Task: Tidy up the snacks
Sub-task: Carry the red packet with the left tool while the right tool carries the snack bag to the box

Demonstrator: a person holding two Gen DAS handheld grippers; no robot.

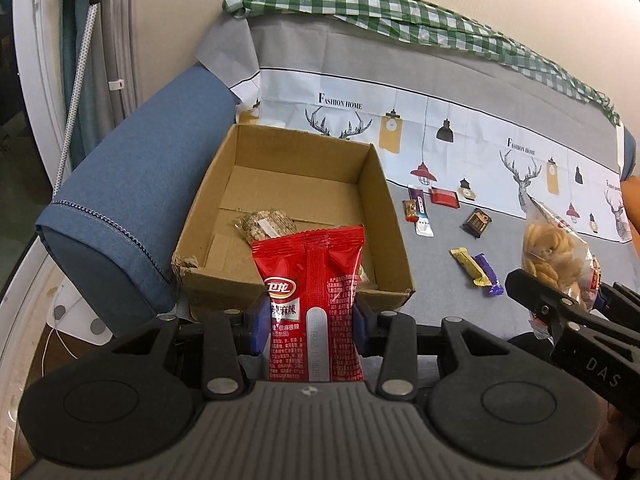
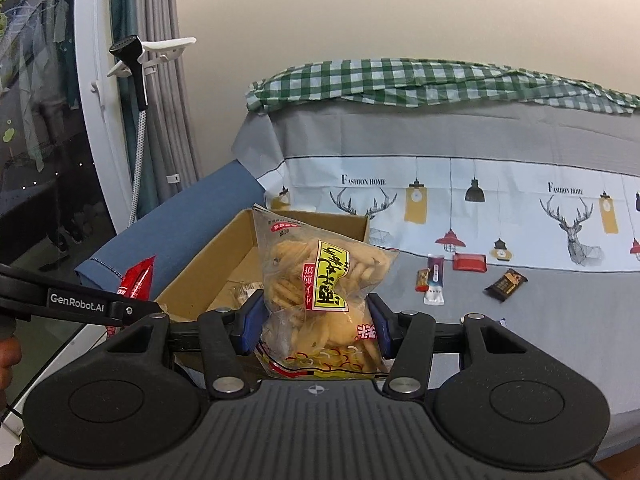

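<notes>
Now the left gripper [image 1: 308, 326] clamps a red packet [image 1: 310, 296] before the box [image 1: 394, 248]; the right gripper [image 2: 316, 330] clamps a chip bag [image 2: 316, 280], seemingly beside that box.

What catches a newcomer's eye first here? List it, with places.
The red snack packet, clamped upright in the left hand-held gripper before the open cardboard box. Next, the clear bag of crackers gripped by the right hand-held gripper, with small snacks scattered on the grey cloth beyond.

Left claw [image 1: 307, 326] and right claw [image 2: 316, 326] both closed around packets, held level.
</notes>
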